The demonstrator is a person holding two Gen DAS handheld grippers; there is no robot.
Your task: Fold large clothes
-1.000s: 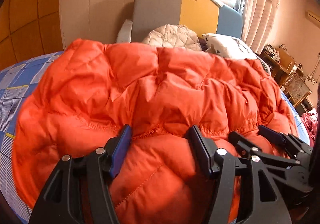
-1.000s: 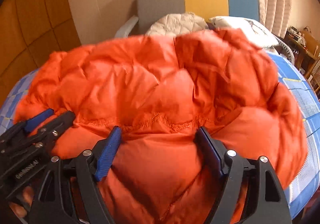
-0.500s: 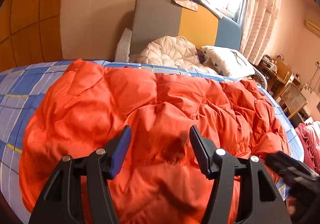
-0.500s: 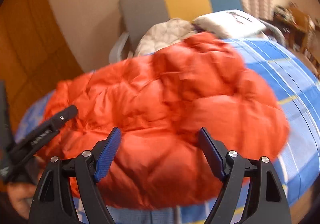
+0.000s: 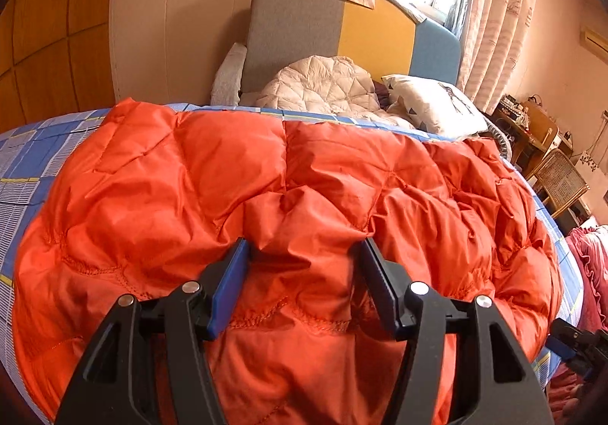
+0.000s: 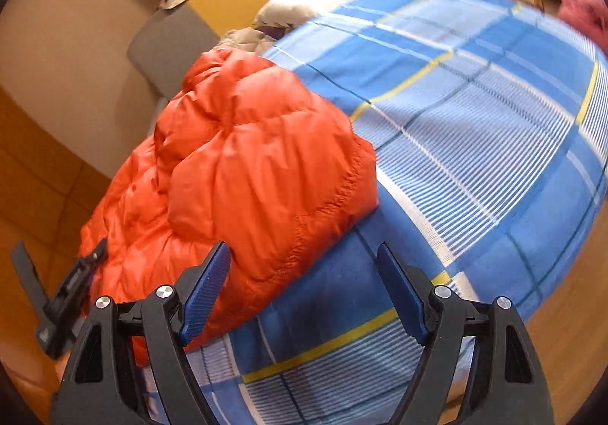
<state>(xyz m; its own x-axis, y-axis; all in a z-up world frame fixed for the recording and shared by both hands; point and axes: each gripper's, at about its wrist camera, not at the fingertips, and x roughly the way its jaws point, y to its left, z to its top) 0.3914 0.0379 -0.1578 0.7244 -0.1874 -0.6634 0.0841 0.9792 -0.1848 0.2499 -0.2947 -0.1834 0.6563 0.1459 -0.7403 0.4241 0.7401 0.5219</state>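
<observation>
A puffy orange quilted jacket (image 5: 228, 178) lies spread across the blue checked bed sheet (image 5: 26, 159). My left gripper (image 5: 304, 246) sits at its near hem, and a bunched fold of the fabric is pinched between its blue pads. In the right wrist view the jacket (image 6: 258, 159) fills the left half, and its stitched edge ends on the sheet (image 6: 475, 121). My right gripper (image 6: 303, 250) hangs open over bare sheet, its left finger just over the jacket's edge and nothing between the pads. The right gripper (image 5: 577, 349) also shows at the lower right of the left wrist view.
At the head of the bed stand a grey, yellow and blue headboard (image 5: 342, 26), a white quilted garment (image 5: 323, 86) and a pillow (image 5: 429, 105). A wicker chair (image 5: 562, 181) and pink cloth (image 5: 592, 265) are beside the bed's right side. Wooden floor (image 6: 562, 330) lies beyond the bed edge.
The jacket has come down from a raised bundle to lie flat on the bed. My right gripper let go of it, rolled and swung right over the sheet. The left gripper stayed at the hem.
</observation>
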